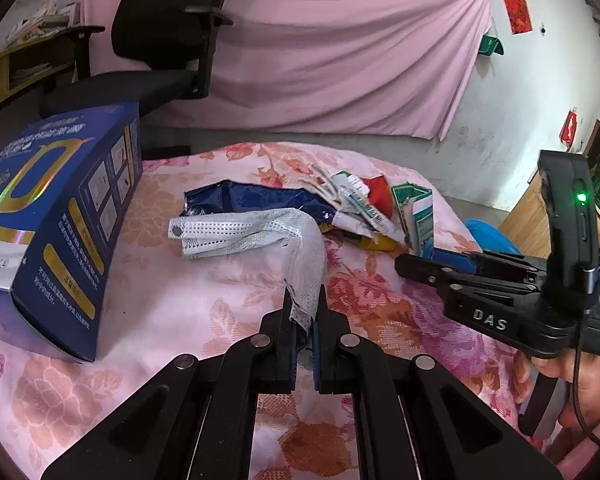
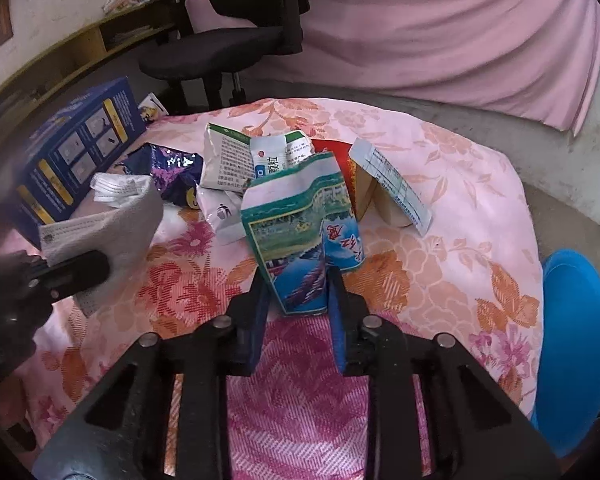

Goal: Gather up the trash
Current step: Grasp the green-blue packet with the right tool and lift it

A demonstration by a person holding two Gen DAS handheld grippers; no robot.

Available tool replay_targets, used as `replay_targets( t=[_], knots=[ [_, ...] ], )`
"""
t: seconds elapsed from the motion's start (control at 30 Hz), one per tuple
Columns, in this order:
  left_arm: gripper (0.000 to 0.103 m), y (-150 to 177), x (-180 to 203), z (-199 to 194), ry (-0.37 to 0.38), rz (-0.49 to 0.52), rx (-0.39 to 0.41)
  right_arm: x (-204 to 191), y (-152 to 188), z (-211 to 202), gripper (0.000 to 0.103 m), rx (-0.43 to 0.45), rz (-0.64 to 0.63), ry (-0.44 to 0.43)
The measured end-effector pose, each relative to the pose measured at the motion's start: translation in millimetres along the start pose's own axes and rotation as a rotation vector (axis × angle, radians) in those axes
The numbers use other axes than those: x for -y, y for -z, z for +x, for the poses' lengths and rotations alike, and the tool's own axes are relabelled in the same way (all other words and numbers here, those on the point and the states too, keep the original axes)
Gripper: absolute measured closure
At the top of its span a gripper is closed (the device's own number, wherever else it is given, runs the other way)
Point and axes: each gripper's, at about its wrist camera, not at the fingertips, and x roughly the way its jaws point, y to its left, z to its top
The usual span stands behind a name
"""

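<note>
The left hand-held gripper (image 1: 305, 304) is clenched on one end of a crumpled white face mask (image 1: 256, 236), whose other end trails onto the floral tablecloth (image 1: 180, 304). The right hand-held gripper (image 2: 298, 292) grasps the lower end of a flattened green-and-blue carton (image 2: 300, 232), tilted above the tabletop. Just behind the carton lies a heap of trash: a white medicine sachet (image 2: 268, 156), a dark blue foil wrapper (image 2: 168, 168) and a red-and-white box (image 2: 380, 184). A large blue box (image 1: 56, 216) stands at the left; a black office chair (image 1: 168, 40) is beyond.
</note>
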Motion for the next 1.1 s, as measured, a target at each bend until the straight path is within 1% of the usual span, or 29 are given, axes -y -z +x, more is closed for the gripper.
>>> replay_targets(
  t=[0.13, 0.2, 0.27, 0.3, 0.33, 0.37, 0.4, 0.43, 0.5, 0.63, 0.73, 0.8, 0.83, 0.87, 0.93, 1.0, 1.1],
  knots=[
    [0.100, 1.6, 12.6, -10.0, -0.013, 0.049, 0.058, 5.0, 9.5, -17.6, 0.048, 0.054, 0.048, -0.020],
    [0.100, 1.6, 20.9, -16.9, -0.016, 0.075, 0.102, 8.3, 16.0, -33.3, 0.049, 0.114, 0.082, -0.023],
    [0.100, -0.3, 29.8, -22.9, -0.020, 0.099, 0.140, 9.5, 21.1, -52.0, 0.049, 0.201, 0.101, -0.008],
    [0.100, -1.9, 33.3, -24.9, -0.018, 0.108, 0.151, 10.6, 23.9, -59.8, 0.053, 0.237, 0.107, 0.000],
    [0.100, -4.3, 36.4, -26.1, -0.017, 0.116, 0.160, 11.6, 26.7, -68.5, 0.066, 0.280, 0.115, 0.010],
    [0.100, -5.9, 40.3, -26.8, -0.019, 0.125, 0.165, 12.5, 28.9, -73.5, 0.072, 0.304, 0.122, 0.018],
    [0.100, -7.3, 43.8, -26.5, -0.022, 0.130, 0.163, 14.3, 30.8, -78.2, 0.071, 0.330, 0.132, 0.020],
    [0.100, -8.2, 44.9, -25.3, -0.022, 0.130, 0.157, 16.3, 31.6, -80.1, 0.072, 0.343, 0.139, 0.015],
    [0.100, -9.2, 45.4, -22.9, -0.021, 0.122, 0.135, 19.9, 31.9, -78.8, 0.072, 0.334, 0.155, 0.005],
    [0.100, -3.2, 39.6, -14.4, -0.043, 0.103, 0.095, 26.3, 31.5, -76.4, 0.072, 0.322, 0.178, -0.023],
    [0.100, 4.0, 31.8, -7.0, -0.045, 0.078, 0.057, 26.8, 32.1, -71.9, 0.071, 0.289, 0.185, -0.026],
    [0.100, 8.3, 29.4, -3.4, -0.046, 0.065, 0.038, 29.2, 34.6, -70.6, 0.067, 0.266, 0.201, -0.026],
    [0.100, 10.1, 28.3, -1.6, -0.047, 0.059, 0.029, 31.4, 35.5, -69.6, 0.056, 0.252, 0.213, -0.032],
    [0.100, 11.0, 24.9, -0.6, -0.045, 0.054, 0.024, 32.8, 37.2, -69.1, 0.034, 0.241, 0.221, -0.036],
    [0.100, 13.7, 19.8, 2.9, -0.046, 0.045, 0.008, 35.7, 40.0, -67.1, 0.010, 0.218, 0.238, -0.051],
    [0.100, 17.2, 16.3, 5.9, -0.046, 0.036, -0.010, 36.5, 42.0, -65.4, 0.010, 0.203, 0.237, -0.069],
    [0.100, 20.0, 12.2, 7.0, -0.037, 0.025, -0.015, 36.4, 39.8, -49.6, 0.008, 0.108, 0.209, -0.075]
  ],
)
